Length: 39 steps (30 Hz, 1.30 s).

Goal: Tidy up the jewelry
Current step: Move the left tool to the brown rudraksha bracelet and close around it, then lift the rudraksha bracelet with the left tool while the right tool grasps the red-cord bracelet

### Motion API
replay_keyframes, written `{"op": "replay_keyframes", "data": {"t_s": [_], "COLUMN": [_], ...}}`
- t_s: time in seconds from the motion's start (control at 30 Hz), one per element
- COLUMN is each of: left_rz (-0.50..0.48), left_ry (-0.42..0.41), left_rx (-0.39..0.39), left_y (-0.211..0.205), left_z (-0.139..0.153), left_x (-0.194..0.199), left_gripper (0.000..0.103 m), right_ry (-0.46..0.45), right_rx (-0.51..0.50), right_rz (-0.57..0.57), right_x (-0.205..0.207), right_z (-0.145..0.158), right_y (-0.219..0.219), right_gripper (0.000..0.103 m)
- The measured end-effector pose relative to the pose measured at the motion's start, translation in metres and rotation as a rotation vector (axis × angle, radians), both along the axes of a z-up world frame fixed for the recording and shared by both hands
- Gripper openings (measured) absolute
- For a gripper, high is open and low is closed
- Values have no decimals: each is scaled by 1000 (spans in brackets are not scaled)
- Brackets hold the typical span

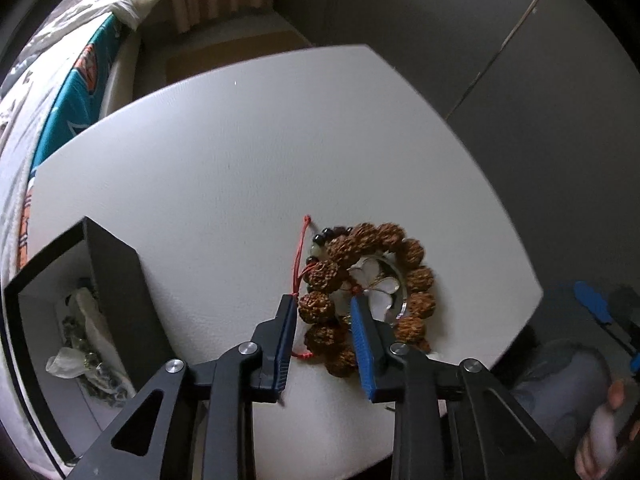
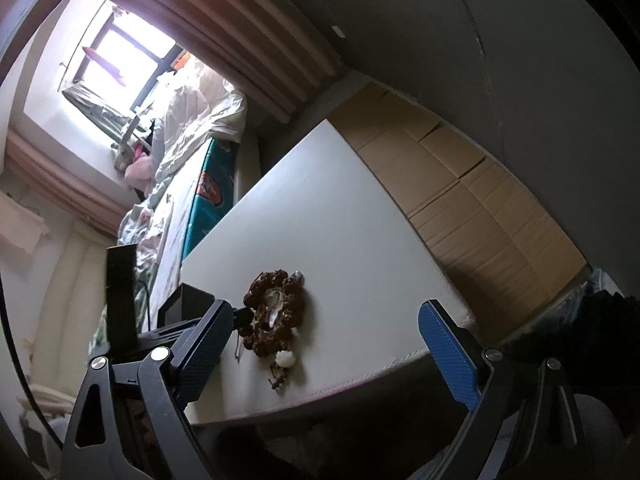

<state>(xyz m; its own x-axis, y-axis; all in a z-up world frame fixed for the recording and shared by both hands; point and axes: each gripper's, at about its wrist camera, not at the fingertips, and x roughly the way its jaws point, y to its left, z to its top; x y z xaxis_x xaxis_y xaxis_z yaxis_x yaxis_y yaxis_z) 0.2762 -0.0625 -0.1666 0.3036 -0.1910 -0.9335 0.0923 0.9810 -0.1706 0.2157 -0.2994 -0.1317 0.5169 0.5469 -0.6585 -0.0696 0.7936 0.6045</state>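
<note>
A bracelet of big knobbly brown beads (image 1: 360, 240) with a red cord (image 1: 302, 256) lies on the white table (image 1: 224, 152), ringed around a white flower-shaped piece (image 1: 376, 284). My left gripper (image 1: 322, 300) points steeply down over the ring's near-left side. Its jaws stand narrow with a brown bead between them: one blue pad is outside the ring, the other inside, and a slim gap still shows. In the right wrist view the bracelet (image 2: 274, 312) lies past my right gripper (image 2: 326, 308), which is wide open with nothing in it at the table's near edge.
An open black box (image 1: 116, 280) stands left of the bracelet and holds wrapped jewelry (image 1: 80, 344). A bed with teal and white bedding (image 1: 80, 80) runs along the table's far left. Cardboard (image 2: 460, 184) covers the floor on the right. A hand (image 1: 600, 432) shows at the lower right.
</note>
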Motion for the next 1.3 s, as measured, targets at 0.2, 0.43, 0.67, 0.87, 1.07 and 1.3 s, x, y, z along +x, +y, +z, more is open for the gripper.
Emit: {"op": "replay_keyframes", "data": {"t_s": [0.2, 0.43, 0.67, 0.87, 1.07, 1.3], "left_rz": [10, -46, -35, 22, 88, 135], "left_ry": [-16, -132, -225, -259, -267, -301], "left_rx": [-30, -129, -174, -173, -189, -211], "left_y": [4, 4, 22, 50, 83, 116], "left_z": [8, 63, 104, 118, 117, 131], "left_x": [-2, -20, -35, -45, -55, -73], "left_gripper": [20, 20, 20, 20, 20, 20], "right_ry": [1, -4, 19, 70, 176, 254], "right_rx": [-10, -14, -32, -59, -43, -81], "right_rz": [8, -2, 47, 131, 212, 229], "right_x": [0, 1, 6, 17, 35, 53], "right_z": [2, 2, 3, -3, -24, -45], "right_y": [6, 10, 34, 69, 109, 142], "right_gripper": [95, 93, 85, 66, 45, 30]}}
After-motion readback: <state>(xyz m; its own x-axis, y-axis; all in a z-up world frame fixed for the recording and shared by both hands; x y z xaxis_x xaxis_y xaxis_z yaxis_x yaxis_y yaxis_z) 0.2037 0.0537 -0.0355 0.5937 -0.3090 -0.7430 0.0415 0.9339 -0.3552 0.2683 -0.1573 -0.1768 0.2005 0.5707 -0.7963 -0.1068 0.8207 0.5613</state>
